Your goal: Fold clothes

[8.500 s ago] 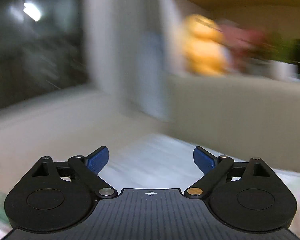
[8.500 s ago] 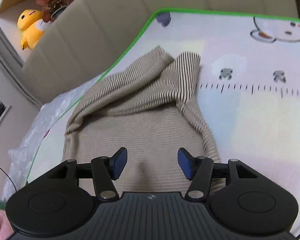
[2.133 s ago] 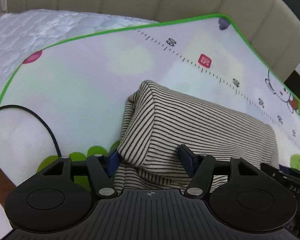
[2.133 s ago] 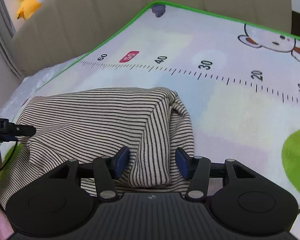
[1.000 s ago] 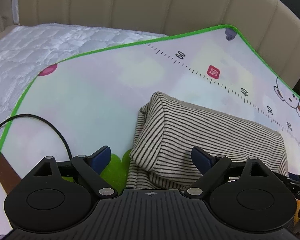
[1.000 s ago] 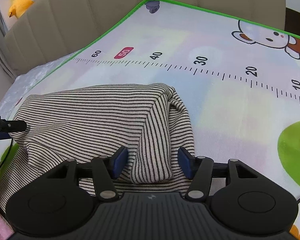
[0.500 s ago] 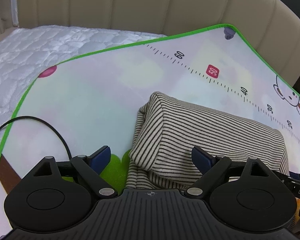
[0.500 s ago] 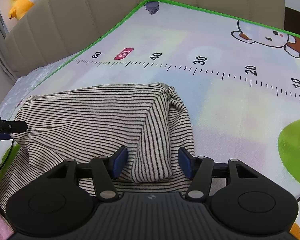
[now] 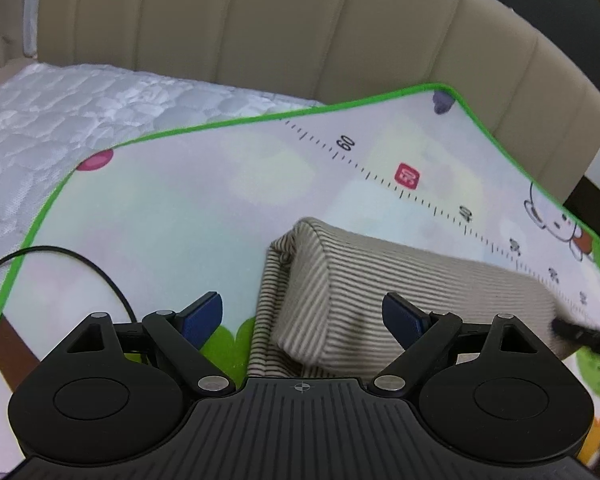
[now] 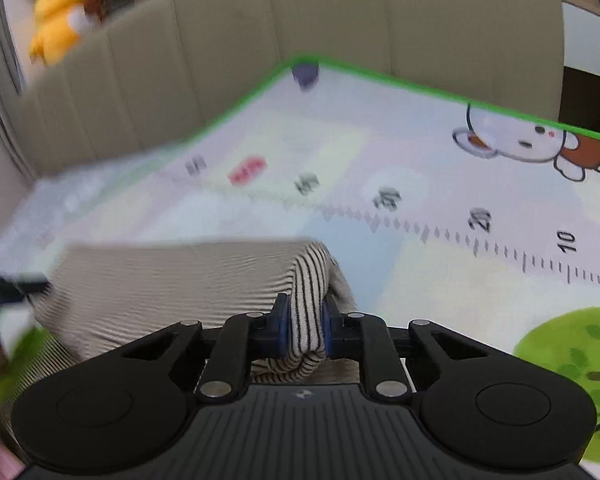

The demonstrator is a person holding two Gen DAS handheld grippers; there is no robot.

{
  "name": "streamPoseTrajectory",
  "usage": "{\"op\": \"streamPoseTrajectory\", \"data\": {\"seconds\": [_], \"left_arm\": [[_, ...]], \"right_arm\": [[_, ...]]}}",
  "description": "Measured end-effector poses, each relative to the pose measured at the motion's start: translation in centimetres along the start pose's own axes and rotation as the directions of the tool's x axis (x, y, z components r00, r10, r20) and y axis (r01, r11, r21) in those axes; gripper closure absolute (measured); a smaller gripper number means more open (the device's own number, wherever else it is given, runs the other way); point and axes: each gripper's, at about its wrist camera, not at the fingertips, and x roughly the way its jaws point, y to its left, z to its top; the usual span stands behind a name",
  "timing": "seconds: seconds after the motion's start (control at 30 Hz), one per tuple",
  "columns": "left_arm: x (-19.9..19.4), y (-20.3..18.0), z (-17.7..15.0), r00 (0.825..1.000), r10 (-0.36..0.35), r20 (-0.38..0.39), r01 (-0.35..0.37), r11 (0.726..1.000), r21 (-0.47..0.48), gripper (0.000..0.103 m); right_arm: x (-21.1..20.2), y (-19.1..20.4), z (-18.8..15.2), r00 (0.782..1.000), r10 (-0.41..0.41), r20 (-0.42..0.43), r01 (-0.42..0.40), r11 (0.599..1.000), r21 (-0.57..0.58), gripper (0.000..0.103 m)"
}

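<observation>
My right claw [image 10: 303,330] is closing on the near right end of the striped top [image 10: 172,280], a fold of cloth pinched between its pads; my left claw [image 9: 302,316] hangs spread over the other end (nothing in it). The folded top lies crosswise between both claws on the play mat [image 9: 180,208], headboard [image 9: 300,32] beyond.

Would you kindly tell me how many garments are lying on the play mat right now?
1: a beige, black-striped knit garment, folded, lying near the middle of the green-edged cartoon play mat. The right gripper pinches its end; another piece could be hidden beneath.
</observation>
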Motion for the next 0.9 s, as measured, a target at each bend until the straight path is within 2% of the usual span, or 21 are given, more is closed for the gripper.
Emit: {"op": "streamPoseTrajectory", "data": {"seconds": [0.07,0.1,0.2,0.3,0.4,0.47,0.53,0.6,0.77,0.87,0.9], "left_arm": [[-0.1,0.1,0.1,1.0,-0.008,-0.004,0.008,1.0,-0.004,0.012],[-0.1,0.0,0.1,1.0,-0.012,-0.003,0.012,1.0,-0.002,0.012],[0.0,-0.4,0.3,1.0,-0.019,-0.01,0.019,1.0,0.019,0.012],[0.7,-1.6,0.4,1.0,0.0,-0.025,0.001,0.997,0.075,0.011],[1.5,-2.6,0.2,0.999,0.009,-0.045,-0.003,0.992,0.123,0.011],[1.9,-3.0,0.1,0.998,0.014,-0.055,-0.005,0.989,0.147,0.011],[2.4,-3.2,0.1,0.998,0.017,-0.067,-0.006,0.987,0.159,0.012],[2.9,-3.2,0.3,0.997,0.021,-0.078,-0.008,0.988,0.156,0.012],[4.0,-3.4,0.7,0.994,0.019,-0.107,-0.002,0.989,0.149,0.02],[3.9,-3.8,0.5,0.994,0.027,-0.105,-0.008,0.984,0.179,0.025],[3.8,-4.0,0.5,0.994,0.027,-0.104,-0.007,0.982,0.191,0.026]], "right_arm": [[0.7,-0.5,-0.7,0.999,-0.034,-0.041,0.034,0.999,-0.001,0.081],[0.4,-0.9,-1.0,0.999,-0.026,-0.035,0.027,0.999,0.024,0.074],[-1.1,-2.7,-1.3,0.997,0.07,-0.024,-0.064,0.982,0.175,0.062],[-1.7,-3.5,-1.3,0.983,0.181,-0.029,-0.164,0.938,0.305,0.051],[-0.5,-3.5,-1.8,0.955,0.283,-0.092,-0.224,0.887,0.404,0.051],[0.9,-3.5,-2.4,0.93,0.34,-0.137,-0.234,0.84,0.49,0.051],[2.0,-3.4,-2.6,0.927,0.342,-0.154,-0.216,0.823,0.525,0.051],[2.8,-3.3,-2.0,0.942,0.306,-0.137,-0.198,0.839,0.507,0.051],[4.0,-2.5,-1.1,0.948,0.301,-0.107,-0.212,0.844,0.492,0.048],[3.4,-0.9,-0.4,0.963,0.258,-0.075,-0.21,0.897,0.388,0.055],[3.2,-0.3,-0.2,0.967,0.247,-0.067,-0.21,0.914,0.346,0.061]]}}
